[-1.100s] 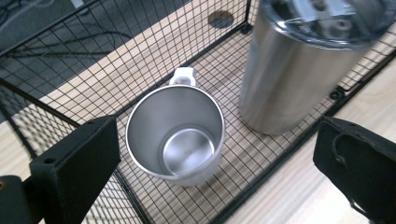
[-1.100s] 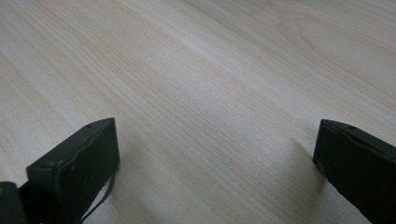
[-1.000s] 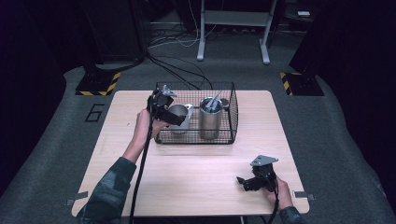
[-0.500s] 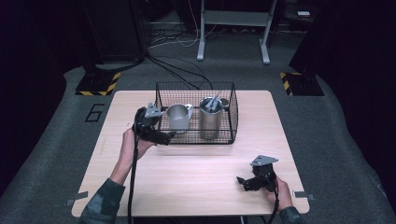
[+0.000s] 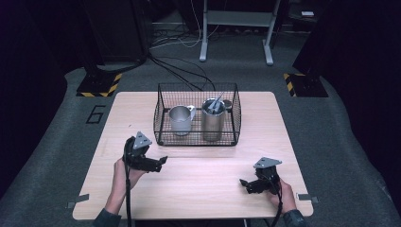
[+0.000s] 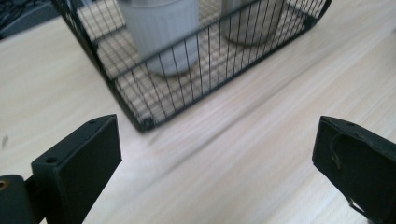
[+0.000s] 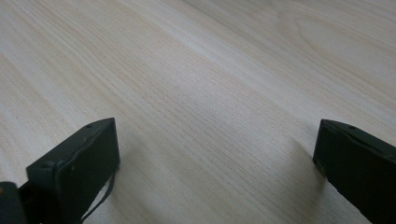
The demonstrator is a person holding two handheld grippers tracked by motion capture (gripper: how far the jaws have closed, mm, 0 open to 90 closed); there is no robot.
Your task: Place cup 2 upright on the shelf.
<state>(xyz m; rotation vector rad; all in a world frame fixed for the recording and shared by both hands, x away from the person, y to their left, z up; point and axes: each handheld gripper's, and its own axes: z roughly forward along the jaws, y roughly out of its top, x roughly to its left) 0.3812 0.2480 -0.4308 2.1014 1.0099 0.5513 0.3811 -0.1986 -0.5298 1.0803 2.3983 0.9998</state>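
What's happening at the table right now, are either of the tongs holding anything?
No, both are empty. The left tongs are open above the bare wood just in front of the wire basket, near its front left corner. Inside the basket stand a metal mug and a taller metal cup with utensils sticking out of it. The right tongs are also open, low over the table near the front right, well away from the basket.
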